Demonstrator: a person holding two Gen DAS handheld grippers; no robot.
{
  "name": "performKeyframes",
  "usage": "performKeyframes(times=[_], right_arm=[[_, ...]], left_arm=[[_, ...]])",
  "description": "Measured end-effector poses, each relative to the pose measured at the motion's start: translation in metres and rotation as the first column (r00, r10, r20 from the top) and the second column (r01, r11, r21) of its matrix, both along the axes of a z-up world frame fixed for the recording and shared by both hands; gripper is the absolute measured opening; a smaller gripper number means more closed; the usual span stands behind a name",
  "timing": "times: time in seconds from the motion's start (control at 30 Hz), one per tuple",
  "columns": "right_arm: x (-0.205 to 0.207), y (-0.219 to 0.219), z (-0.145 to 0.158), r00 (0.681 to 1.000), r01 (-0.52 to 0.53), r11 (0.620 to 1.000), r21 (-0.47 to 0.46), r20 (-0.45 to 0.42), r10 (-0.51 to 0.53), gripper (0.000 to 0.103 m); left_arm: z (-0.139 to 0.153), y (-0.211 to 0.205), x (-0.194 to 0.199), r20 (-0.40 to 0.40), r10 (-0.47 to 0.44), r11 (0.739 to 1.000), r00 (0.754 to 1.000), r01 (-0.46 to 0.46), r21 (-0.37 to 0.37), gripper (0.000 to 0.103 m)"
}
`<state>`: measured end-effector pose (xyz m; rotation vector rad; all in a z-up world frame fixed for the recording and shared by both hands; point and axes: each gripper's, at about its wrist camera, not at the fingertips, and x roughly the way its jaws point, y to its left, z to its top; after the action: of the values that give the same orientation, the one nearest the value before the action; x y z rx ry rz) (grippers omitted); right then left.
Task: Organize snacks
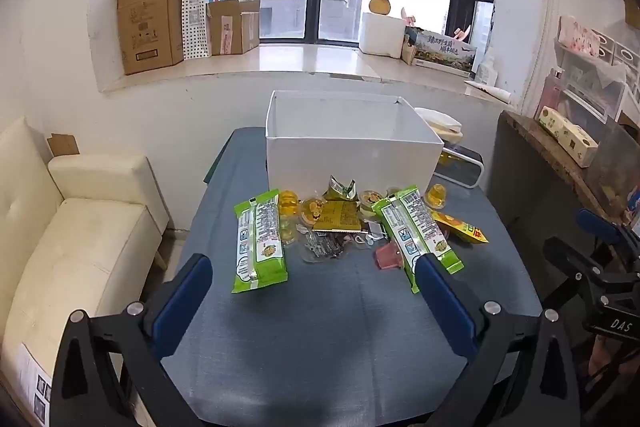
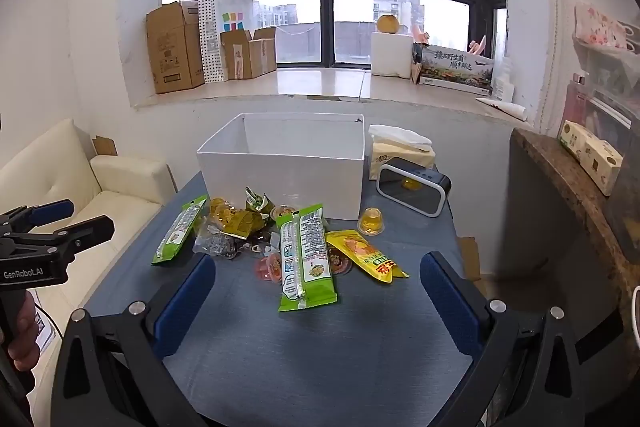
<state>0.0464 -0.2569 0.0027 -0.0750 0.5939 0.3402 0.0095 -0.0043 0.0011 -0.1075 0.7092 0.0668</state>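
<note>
Snacks — loose before white box

Two green snack packs, one yellow pouch, one white box and one clock sit on the surface; the small jelly cups overlap too much to count.

Bare cloth before snack heap
</note>
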Motion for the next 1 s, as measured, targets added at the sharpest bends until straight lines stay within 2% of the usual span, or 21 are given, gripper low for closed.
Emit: performKeyframes(times=[1.0], right_arm=[[-0.0004, 0.0048, -0.0069, 1.0, -0.005, 1.0, 0.011, -0.002, 0.005, 0.103]], left_arm=[[-0.0012, -0.0023, 0.0058, -0.007, -0.003, 1.0, 1.0, 0.003, 0.021, 0.103]])
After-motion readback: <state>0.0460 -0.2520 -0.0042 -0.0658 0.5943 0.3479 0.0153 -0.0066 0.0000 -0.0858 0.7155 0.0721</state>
